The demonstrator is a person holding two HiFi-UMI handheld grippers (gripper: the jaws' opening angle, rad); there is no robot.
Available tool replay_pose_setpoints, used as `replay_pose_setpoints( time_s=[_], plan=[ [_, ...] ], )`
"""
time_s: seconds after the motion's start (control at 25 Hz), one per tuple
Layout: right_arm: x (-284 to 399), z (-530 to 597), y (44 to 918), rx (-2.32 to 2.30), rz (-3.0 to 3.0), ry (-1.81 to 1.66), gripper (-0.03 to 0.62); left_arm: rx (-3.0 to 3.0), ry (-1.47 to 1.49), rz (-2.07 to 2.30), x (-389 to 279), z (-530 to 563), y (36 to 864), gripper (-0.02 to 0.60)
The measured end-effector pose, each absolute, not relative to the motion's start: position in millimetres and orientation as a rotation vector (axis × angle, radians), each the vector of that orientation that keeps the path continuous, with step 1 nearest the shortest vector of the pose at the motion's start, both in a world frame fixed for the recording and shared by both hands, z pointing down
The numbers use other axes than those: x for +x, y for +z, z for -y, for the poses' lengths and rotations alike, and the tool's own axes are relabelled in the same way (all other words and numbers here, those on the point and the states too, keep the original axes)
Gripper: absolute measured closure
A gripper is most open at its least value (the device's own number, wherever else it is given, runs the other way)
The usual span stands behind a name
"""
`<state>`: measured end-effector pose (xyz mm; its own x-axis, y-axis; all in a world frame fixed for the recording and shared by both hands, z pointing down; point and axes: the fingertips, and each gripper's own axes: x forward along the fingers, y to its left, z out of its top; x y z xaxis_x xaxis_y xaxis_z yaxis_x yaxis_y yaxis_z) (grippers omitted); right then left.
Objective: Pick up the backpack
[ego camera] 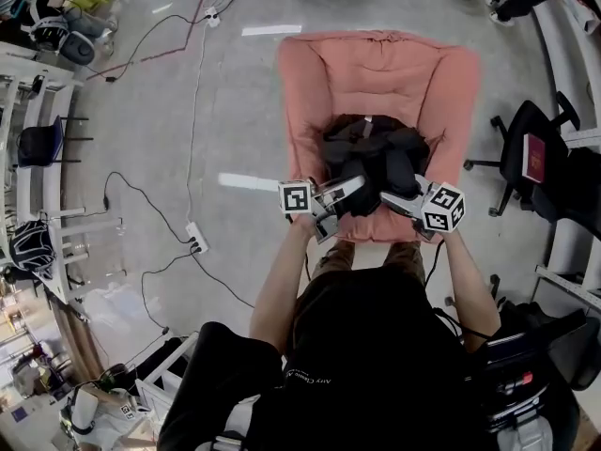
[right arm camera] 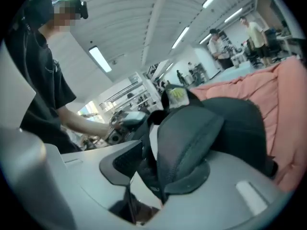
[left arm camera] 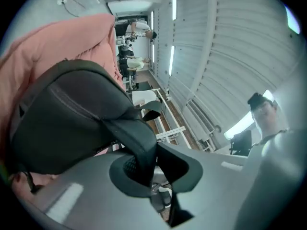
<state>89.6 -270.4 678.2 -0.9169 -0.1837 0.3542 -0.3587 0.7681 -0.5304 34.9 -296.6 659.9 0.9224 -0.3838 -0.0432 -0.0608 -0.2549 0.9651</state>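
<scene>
- Black webbing fills the left claw (left arm camera: 144, 170). Its jaws are clenched almost together on a thin strap (left arm camera: 138, 140) that runs up from the pinch into the bag's body.
- Beside it, the right claw (right arm camera: 156, 178) stands wide. A padded shoulder strap (right arm camera: 189, 138) lies in the gap and rests against one jaw. The ribbed pad of the other jaw shows bare, so I read this as a released, loose cradle and not a clamp.
- Likely trouble starts there. If the lift goes on with that claw slack, the padded strap could slide off the jaw. The whole load would then swing onto the thin strap in the left claw.
- A narrow pinch on slick webbing may creep too. The bag would tip toward the right claw's side or drop back onto the seat.
- Just beyond both claws is the backpack (ego camera: 374, 156), dark and slumped. It is over the middle of the seat of the pink armchair (ego camera: 315, 87), toward the seat's front edge. I cannot tell whether its base has cleared the cushion.
- Loose straps hanging under it could snag on the seat's front edge as it comes toward the person.
- Farthest off, the armchair's back cushion rises behind the bag, well apart from either claw.
</scene>
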Motion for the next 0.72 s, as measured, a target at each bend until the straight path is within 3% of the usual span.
replay_pose_setpoints(
  time_s=[0.24,0.36,0.72],
  plan=[
    [58.2,240.7,689.1,0.29,2.662,1.03,0.447,1.714,-0.468,0.293,28.1,282.3,652.3,0.545],
    [55.8,238.5,671.6,0.216,2.712,1.195,0.53,1.763,-0.524,0.384,21.9,294.0,651.0,0.537],
    [44.1,239.0,658.6,0.226,2.689,1.164,0.519,1.822,-0.419,0.452,46.5,305.2,661.6,0.508]
  ],
)
